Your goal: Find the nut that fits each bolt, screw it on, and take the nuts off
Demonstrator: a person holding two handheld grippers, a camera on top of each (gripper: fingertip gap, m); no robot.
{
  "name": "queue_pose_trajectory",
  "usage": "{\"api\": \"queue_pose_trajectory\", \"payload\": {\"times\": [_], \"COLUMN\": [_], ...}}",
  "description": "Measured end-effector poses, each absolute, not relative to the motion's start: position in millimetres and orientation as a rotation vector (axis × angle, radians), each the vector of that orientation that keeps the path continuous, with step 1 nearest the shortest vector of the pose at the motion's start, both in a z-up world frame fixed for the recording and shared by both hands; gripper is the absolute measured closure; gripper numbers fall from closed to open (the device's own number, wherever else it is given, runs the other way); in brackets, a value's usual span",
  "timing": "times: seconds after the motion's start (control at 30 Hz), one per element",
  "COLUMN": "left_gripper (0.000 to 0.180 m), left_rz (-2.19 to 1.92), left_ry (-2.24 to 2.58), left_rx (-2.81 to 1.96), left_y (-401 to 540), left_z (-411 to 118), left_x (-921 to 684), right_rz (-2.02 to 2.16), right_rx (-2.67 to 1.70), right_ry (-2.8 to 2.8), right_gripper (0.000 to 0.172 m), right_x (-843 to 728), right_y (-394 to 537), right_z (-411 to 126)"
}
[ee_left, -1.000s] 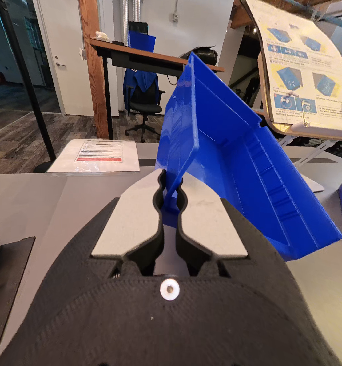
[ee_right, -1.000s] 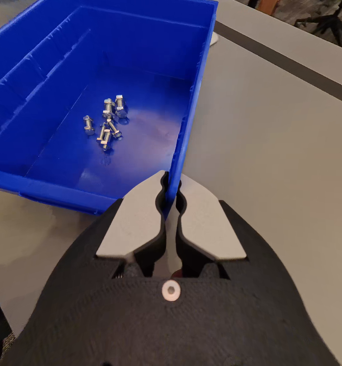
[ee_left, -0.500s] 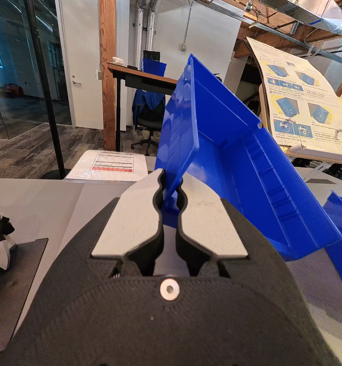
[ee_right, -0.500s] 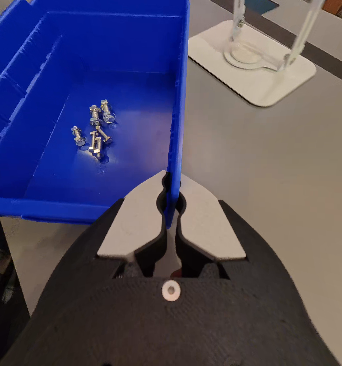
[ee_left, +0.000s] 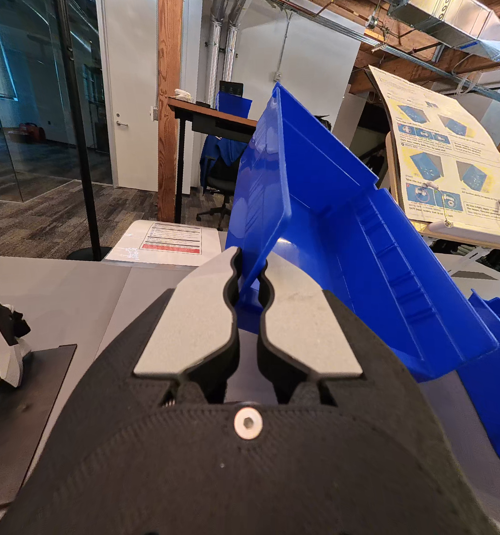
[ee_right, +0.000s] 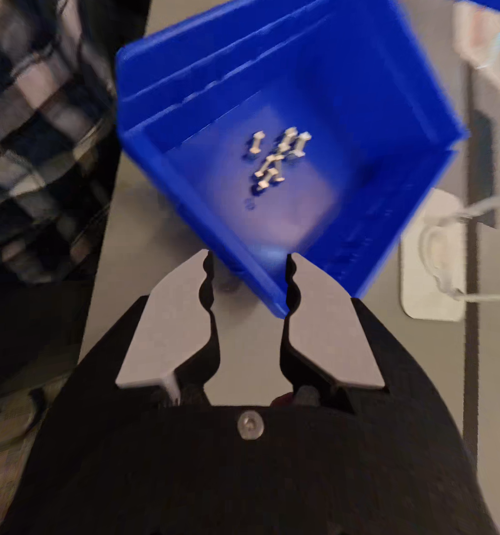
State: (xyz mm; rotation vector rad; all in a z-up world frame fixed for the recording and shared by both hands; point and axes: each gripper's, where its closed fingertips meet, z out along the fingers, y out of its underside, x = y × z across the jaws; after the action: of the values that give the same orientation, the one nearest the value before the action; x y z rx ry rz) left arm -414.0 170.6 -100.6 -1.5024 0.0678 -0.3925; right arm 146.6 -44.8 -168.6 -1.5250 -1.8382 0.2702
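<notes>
My left gripper [ee_left: 250,272] is shut on the side wall of an empty blue bin [ee_left: 344,231] and holds it lifted and tilted over the grey table [ee_left: 69,289]. In the blurred right wrist view my right gripper [ee_right: 248,256] is open. The near corner of a second blue bin [ee_right: 358,115] lies between its fingers, close to the right finger [ee_right: 324,312], and the pads do not press on it. Several silver bolts with nuts [ee_right: 275,156] lie in a cluster on that bin's floor. Part of a blue bin also shows at the right edge of the left wrist view [ee_left: 497,362].
An instruction sheet on a stand [ee_left: 445,162] is at the back right, and its white base [ee_right: 431,260] is to the right of the bolt bin. A laminated paper [ee_left: 170,243] lies at the far table edge. A black mat [ee_left: 17,405] with a black and white object [ee_left: 0,333] is at the left. A person's plaid clothing [ee_right: 34,130] is at the left. My hands' fingertips stand some 60 cm from each other.
My right gripper let go of the bolt bin's wall and opened wide; its view swung so the bin now appears turned. My left gripper kept its hold on the empty bin.
</notes>
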Motion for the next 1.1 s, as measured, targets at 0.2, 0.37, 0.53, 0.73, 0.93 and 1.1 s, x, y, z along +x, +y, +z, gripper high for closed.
{"api": "queue_pose_trajectory", "payload": {"times": [0.2, 0.37, 0.53, 0.73, 0.93, 1.1], "left_gripper": [0.172, 0.172, 0.172, 0.172, 0.172, 0.172], "left_rz": [-0.406, -0.407, -0.399, -0.392, -0.367, -0.358], "left_ry": [0.065, 0.064, 0.063, 0.019, -0.023, -0.040], "left_rx": [-1.493, -1.493, -1.475, -1.433, -1.411, -1.382], "left_y": [170.9, 171.7, 169.3, 162.1, 156.0, 151.0], "left_z": [-102.0, -101.9, -95.5, -89.4, -85.8, -80.1], "left_x": [-410.0, -409.8, -411.9, -427.2, -444.0, -452.5], "right_rz": [0.130, 0.150, 0.124, 0.182, 0.165, 0.133], "right_rx": [-1.435, -1.405, -1.395, -1.386, -1.424, -1.510], "right_ry": [-2.147, -2.167, -2.147, -2.147, -2.144, -2.096], "right_gripper": [0.114, 0.133, 0.135, 0.142, 0.142, 0.143], "right_x": [124.4, 106.9, 78.1, 20.9, -16.7, -52.8], "right_y": [-51.4, -45.5, -34.6, -19.9, 0.9, 17.7], "right_z": [-236.8, -249.4, -249.3, -251.2, -251.8, -252.5]}}
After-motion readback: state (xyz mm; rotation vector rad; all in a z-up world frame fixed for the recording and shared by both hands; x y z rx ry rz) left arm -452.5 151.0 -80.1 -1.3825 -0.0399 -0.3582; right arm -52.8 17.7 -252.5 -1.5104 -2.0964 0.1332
